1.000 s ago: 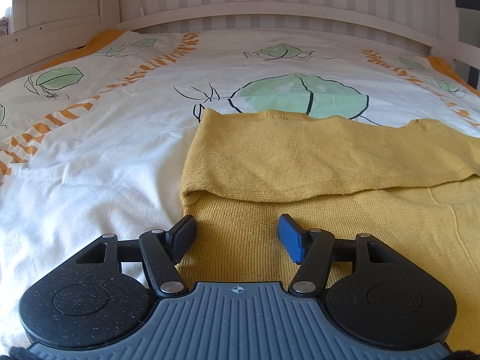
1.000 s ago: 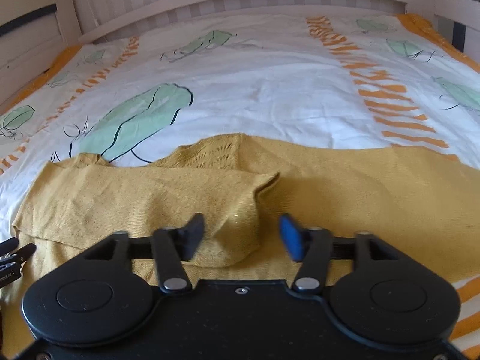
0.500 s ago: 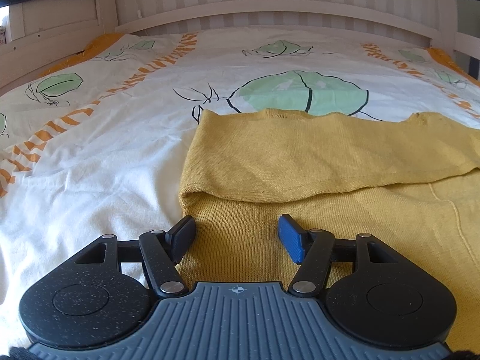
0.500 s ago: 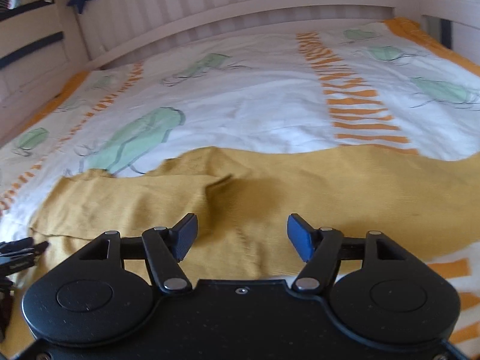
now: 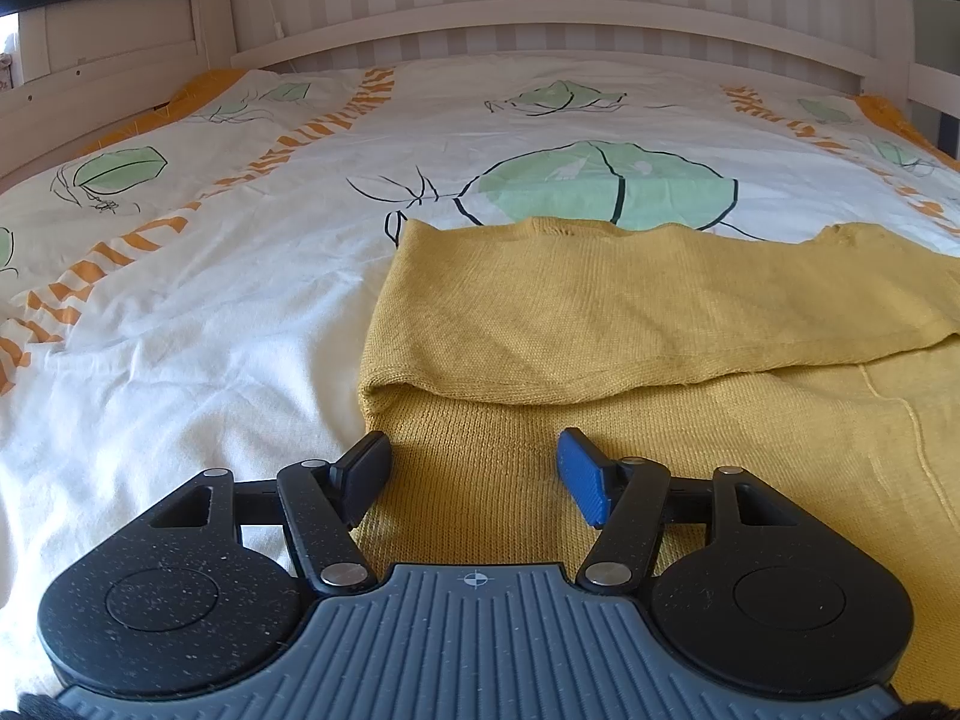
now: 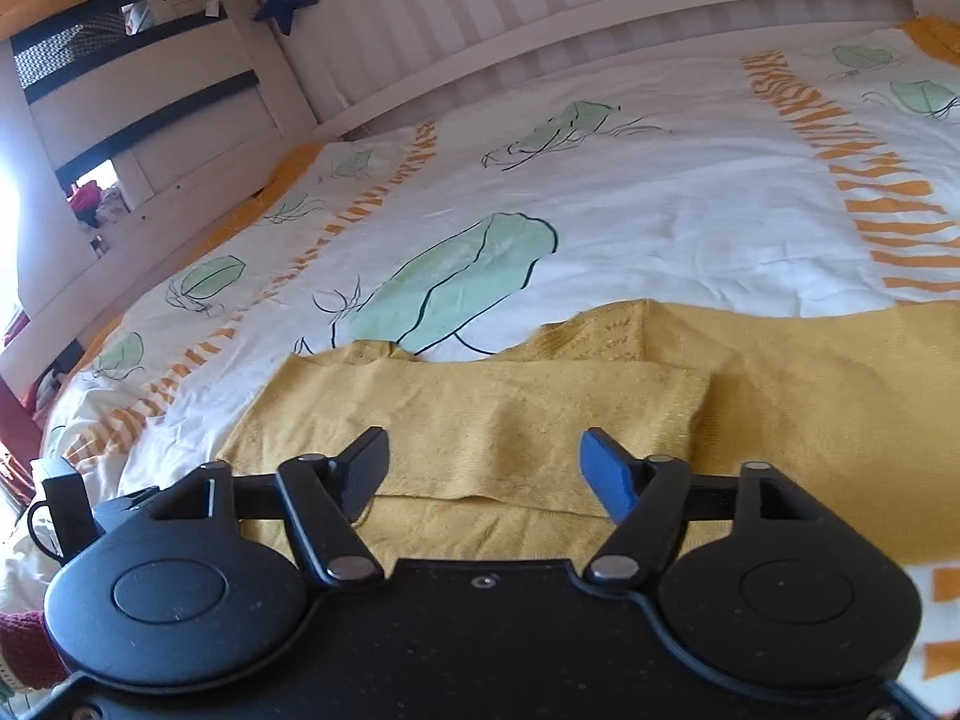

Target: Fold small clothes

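The right gripper [image 6: 485, 468] has tipped and drawn back since half a second ago: its view now leans, taking in a blue star [image 6: 287, 0] on the bed frame [image 6: 180, 180] at the left, and the folded sleeve [image 6: 480, 420] lies flat between its fingers where a second ago it was bunched. The left gripper [image 5: 474, 468] has barely shifted; its view is almost the same as before.

Both tools stand spread wide with nothing pinched. The left one hovers low over the near left corner of the yellow knitted sweater [image 5: 630, 324], its black finger [image 5: 363, 468] at the garment's edge, its blue finger [image 5: 582, 480] over the knit; contact I cannot tell. The right one's fingers frame the sleeve's end.

The sweater lies flat on the white duvet [image 5: 180, 312] with green leaves and orange stripes, one sleeve folded across its body.
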Demonstrator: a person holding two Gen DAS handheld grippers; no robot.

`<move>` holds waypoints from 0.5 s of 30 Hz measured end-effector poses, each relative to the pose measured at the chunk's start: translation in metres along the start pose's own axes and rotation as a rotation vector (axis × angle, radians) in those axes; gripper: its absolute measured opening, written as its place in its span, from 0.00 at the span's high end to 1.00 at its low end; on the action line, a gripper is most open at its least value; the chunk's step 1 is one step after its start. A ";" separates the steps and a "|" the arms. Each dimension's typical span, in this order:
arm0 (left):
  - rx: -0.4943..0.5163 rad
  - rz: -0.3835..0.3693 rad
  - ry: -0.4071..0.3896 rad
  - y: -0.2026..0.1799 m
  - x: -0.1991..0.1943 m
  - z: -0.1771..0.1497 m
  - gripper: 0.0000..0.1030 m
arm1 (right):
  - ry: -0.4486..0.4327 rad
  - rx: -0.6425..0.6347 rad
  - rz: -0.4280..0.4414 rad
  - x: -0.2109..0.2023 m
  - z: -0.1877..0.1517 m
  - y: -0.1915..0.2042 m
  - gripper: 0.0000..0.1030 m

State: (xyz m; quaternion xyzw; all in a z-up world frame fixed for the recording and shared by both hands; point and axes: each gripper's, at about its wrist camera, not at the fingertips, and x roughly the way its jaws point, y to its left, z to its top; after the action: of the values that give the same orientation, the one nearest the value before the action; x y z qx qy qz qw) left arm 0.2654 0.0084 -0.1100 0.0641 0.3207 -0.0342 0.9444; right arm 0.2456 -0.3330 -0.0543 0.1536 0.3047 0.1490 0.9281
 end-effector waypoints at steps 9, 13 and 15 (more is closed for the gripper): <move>0.003 0.004 0.002 -0.001 -0.001 0.001 0.41 | -0.022 0.027 -0.358 -0.020 0.006 -0.053 0.16; 0.009 0.004 0.019 -0.002 -0.002 0.006 0.41 | -0.039 0.110 -0.451 -0.053 0.002 -0.093 0.05; -0.008 -0.007 0.044 -0.001 -0.006 0.012 0.41 | -0.047 0.144 -0.486 -0.072 0.001 -0.113 0.02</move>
State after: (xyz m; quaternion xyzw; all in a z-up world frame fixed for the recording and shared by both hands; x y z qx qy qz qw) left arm 0.2682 0.0063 -0.0969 0.0598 0.3419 -0.0347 0.9372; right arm 0.2110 -0.4623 -0.0588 0.1448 0.3207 -0.1042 0.9302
